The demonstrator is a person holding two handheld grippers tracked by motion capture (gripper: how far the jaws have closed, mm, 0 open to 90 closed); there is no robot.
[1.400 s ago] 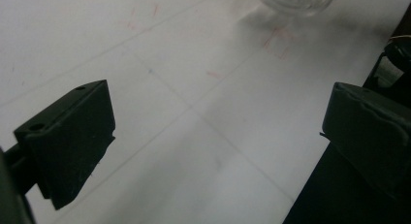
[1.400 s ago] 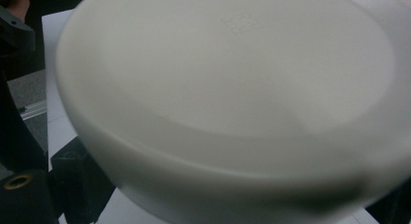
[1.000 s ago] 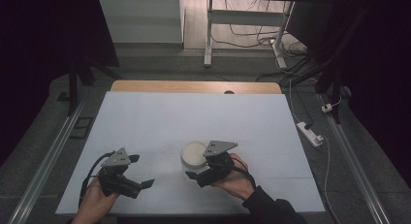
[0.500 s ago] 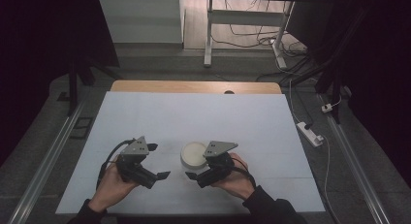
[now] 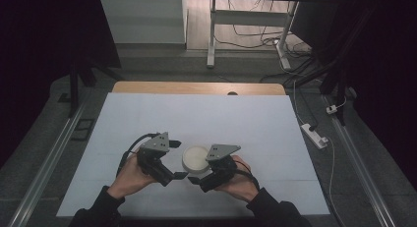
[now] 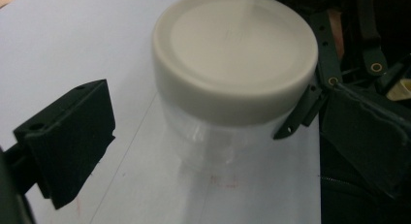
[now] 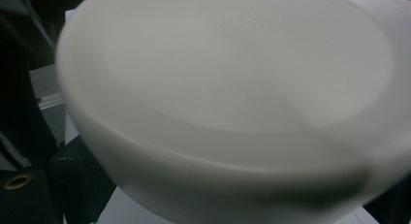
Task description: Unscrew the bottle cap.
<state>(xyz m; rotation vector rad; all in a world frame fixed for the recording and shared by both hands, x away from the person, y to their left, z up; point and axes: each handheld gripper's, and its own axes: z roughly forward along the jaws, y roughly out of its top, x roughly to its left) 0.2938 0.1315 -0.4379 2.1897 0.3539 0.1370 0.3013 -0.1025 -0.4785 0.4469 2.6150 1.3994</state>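
A clear plastic jar [image 6: 228, 136] with a cream screw lid [image 6: 235, 54] stood upright near the front edge of the white table cover [image 5: 196, 114], between the two hand-held grippers. The right gripper [image 5: 199, 179] sat close against the jar's right side; whether its jaws were clamped on the jar body could not be told, since the lid blocked the right gripper view. The left gripper [image 5: 179, 159] was at the jar's left side with its jaws apart and not touching; in the left gripper view one jaw stood clear to the left of the jar. The step in hand appeared to be bracing the jar and bringing the left gripper onto the lid. The next move would call for centring the open jaws across the lid's rim at its height, closing firmly, then turning while the right gripper held the body steady.
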